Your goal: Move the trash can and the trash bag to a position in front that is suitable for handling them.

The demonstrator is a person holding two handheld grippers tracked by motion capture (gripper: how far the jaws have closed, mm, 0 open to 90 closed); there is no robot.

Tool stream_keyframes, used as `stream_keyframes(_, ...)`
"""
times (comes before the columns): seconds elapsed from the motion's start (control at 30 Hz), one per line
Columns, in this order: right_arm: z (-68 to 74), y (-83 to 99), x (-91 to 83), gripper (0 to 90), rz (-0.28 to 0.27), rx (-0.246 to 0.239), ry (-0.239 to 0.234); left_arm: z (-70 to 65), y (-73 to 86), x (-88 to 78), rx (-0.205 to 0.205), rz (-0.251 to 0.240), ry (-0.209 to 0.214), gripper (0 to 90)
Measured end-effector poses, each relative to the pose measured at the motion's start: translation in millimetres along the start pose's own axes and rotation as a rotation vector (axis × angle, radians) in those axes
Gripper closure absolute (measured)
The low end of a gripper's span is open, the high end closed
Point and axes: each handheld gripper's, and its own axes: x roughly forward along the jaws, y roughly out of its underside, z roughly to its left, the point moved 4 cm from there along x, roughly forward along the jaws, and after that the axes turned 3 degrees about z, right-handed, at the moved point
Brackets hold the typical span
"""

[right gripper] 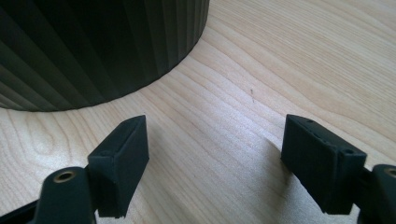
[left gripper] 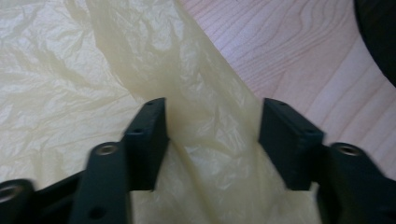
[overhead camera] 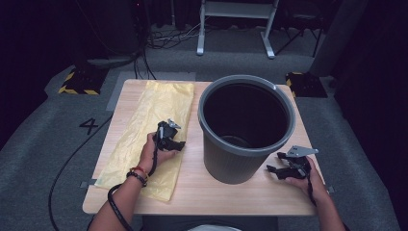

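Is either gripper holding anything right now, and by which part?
Nothing is gripped. The left gripper straddles a raised fold of the yellow bag, pads not pressing; the right gripper is open over bare table.

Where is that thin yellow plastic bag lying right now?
In the high view the thin yellow plastic bag lies flat along the wooden table's left side, beside the grey plastic bin.

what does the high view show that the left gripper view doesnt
The high view alone takes in the whole grey bin standing upright on the table, the right gripper with open jaws beside the bin's base, both forearms, and the floor beyond. The left gripper view alone gives the close detail: a raised fold of the yellow bag sits between the jaws of the left gripper, with the pads apart and not pressing it. Both show the crinkled yellow bag lying flat on the light wood, and the left gripper over its edge nearest the bin.
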Motion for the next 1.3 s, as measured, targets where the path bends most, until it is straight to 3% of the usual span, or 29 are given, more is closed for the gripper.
stream_keyframes(0.1,-0.3,0.0,0.1,23.1,0.001,0.002,-0.002,-0.9,3.3,-3.7,0.019,0.004,0.016,71.9)
stream_keyframes(0.17,-0.3,0.0,0.1,23.1,0.001,0.002,-0.002,-1.9,6.9,-7.5,0.039,0.02,0.034,79.4)
stream_keyframes(0.37,-0.4,0.0,0.2,23.1,0.002,0.004,-0.004,-6.4,25.3,-17.5,0.068,-0.01,0.081,86.9)
stream_keyframes(0.47,-0.5,0.0,0.2,23.1,0.002,0.004,-0.005,-6.7,35.8,-22.8,0.057,-0.027,0.134,88.0)
stream_keyframes(0.63,-0.6,-0.1,0.3,22.9,0.003,0.004,-0.007,-5.5,46.9,-26.8,0.074,-0.071,0.163,88.1)
stream_keyframes(0.83,-1.2,-1.0,1.3,22.1,0.003,-0.001,-0.012,-4.0,48.8,-27.0,0.11,-0.085,0.175,88.1)
stream_keyframes(1.13,-1.3,-1.0,1.3,21.9,0.003,-0.002,-0.015,-4.4,50.4,-26.7,0.113,-0.104,0.17,88.3)
stream_keyframes(1.3,-1.4,-1.1,1.4,21.9,0.003,-0.003,-0.016,-2.5,51.5,-26.3,0.106,-0.115,0.19,88.4)
